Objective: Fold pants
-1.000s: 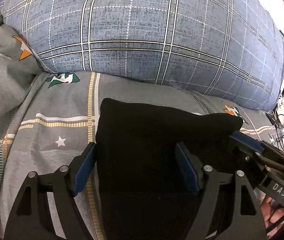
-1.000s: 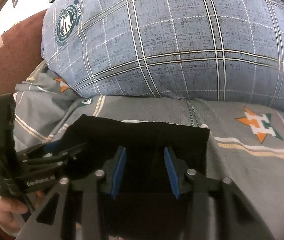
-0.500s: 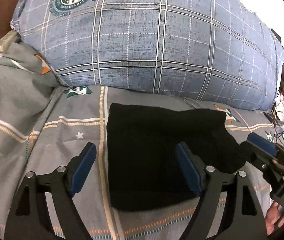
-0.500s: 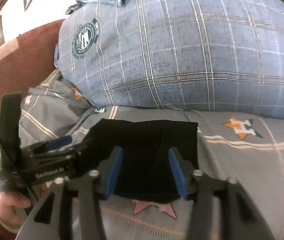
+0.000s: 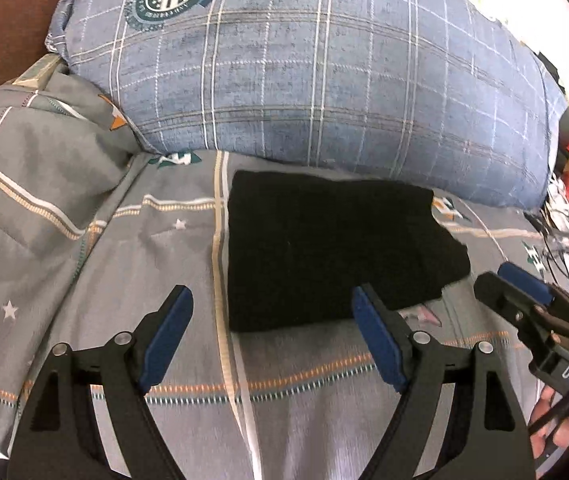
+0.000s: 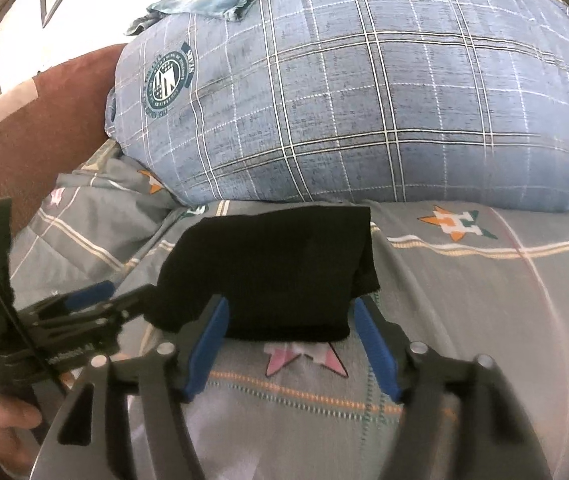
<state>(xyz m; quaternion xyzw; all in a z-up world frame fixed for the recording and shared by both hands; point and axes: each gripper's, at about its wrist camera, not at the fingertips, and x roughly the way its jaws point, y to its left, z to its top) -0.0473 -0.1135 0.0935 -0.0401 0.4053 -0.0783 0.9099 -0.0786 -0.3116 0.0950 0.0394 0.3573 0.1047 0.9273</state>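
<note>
The bed (image 5: 172, 360) is covered with a grey sheet printed with cream and orange stripes, small white stars and orange-and-green star emblems. Folded black pants (image 5: 336, 248) lie flat on it, straight ahead of the left gripper (image 5: 272, 336) and just past its fingertips; in the right wrist view the pants (image 6: 276, 268) sit just beyond the right gripper (image 6: 290, 346), their near edge between its blue pads. Behind the pants, farther from both claws, a large blue plaid pillow (image 5: 324, 68) rests on the sheet. Ahead and to the left of the left claw lies a rumpled grey quilt (image 5: 32, 176) in the same print.
</note>
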